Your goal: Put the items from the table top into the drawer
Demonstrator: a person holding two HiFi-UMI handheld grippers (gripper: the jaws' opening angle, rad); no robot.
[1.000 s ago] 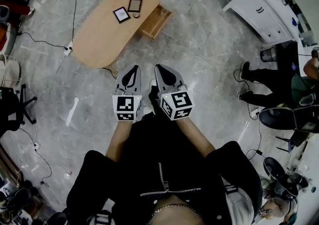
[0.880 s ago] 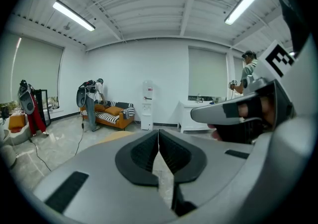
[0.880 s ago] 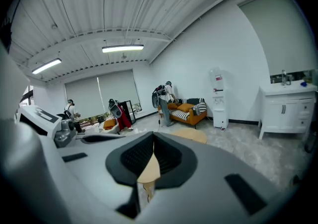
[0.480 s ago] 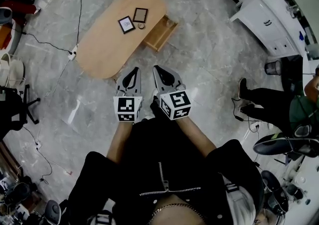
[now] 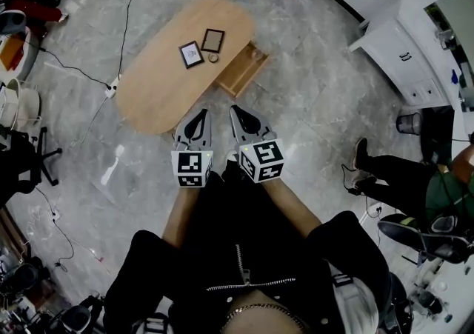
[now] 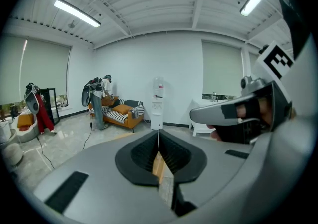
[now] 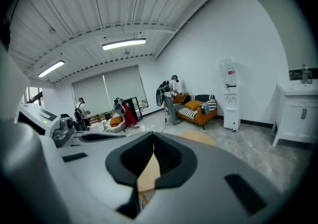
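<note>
The oval wooden table (image 5: pixel 159 77) stands on the floor ahead of me. On its far half lie two dark picture frames (image 5: pixel 191 53) (image 5: pixel 213 40), with a small round item (image 5: pixel 213 58) beside them. An open wooden drawer (image 5: pixel 241 72) juts from the table's right side. My left gripper (image 5: pixel 200 112) and right gripper (image 5: pixel 236 109) hang side by side short of the table's near end, both shut and empty. In the left gripper view the left gripper's (image 6: pixel 158 133) pads meet. The right gripper (image 7: pixel 153 136) looks the same in its own view, with the table (image 7: pixel 196 137) beyond it.
White cabinets (image 5: pixel 404 55) stand at the right. A seated person's legs (image 5: pixel 392 162) reach in from the right edge. Cables and a power strip (image 5: pixel 111 89) lie left of the table. An orange sofa (image 6: pixel 121 113) and a water dispenser (image 6: pixel 158 101) stand by the far wall.
The table has slid lower and to the right in the head view and now sits closer to the grippers. Both grippers stay shut, side by side.
</note>
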